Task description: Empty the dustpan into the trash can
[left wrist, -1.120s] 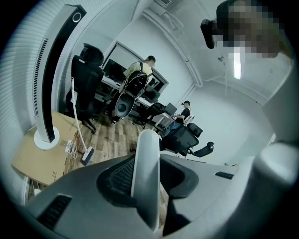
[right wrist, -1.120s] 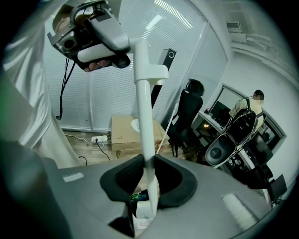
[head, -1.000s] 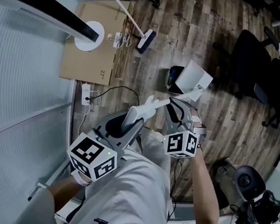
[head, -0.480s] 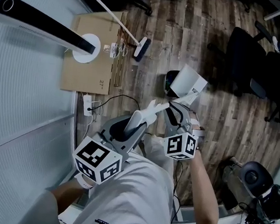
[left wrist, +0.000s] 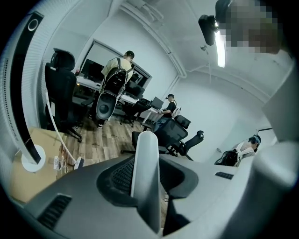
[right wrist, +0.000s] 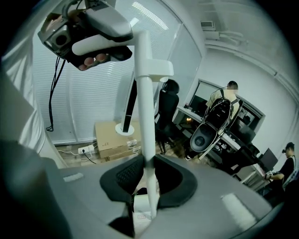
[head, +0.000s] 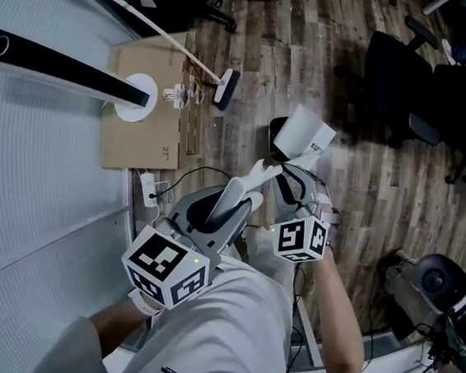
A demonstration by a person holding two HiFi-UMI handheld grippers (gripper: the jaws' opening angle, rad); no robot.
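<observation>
The left gripper [head: 229, 212] is clamping both jaws on the dustpan's white handle [left wrist: 145, 177] near its upper end. The right gripper [head: 289, 183] is clamping the same handle farther down, toward the pan. The dustpan [head: 304, 135] is hanging tilted above the wood floor [head: 256, 43], at 12 o'clock from the right gripper. In the head view it is overlapping the dark trash can [head: 277, 138], which is showing at the pan's 9 o'clock edge. A broom [head: 225, 88] is lying at 11 o'clock beside a cardboard box [head: 138, 143].

2 grippers, left gripper [head: 233, 200] and right gripper [head: 289, 186]; 1 dustpan [head: 305, 134]; 1 trash can [head: 276, 135]; 1 broom [head: 224, 89] at 11 o'clock; 1 cardboard box [head: 135, 141] at 10 o'clock.
</observation>
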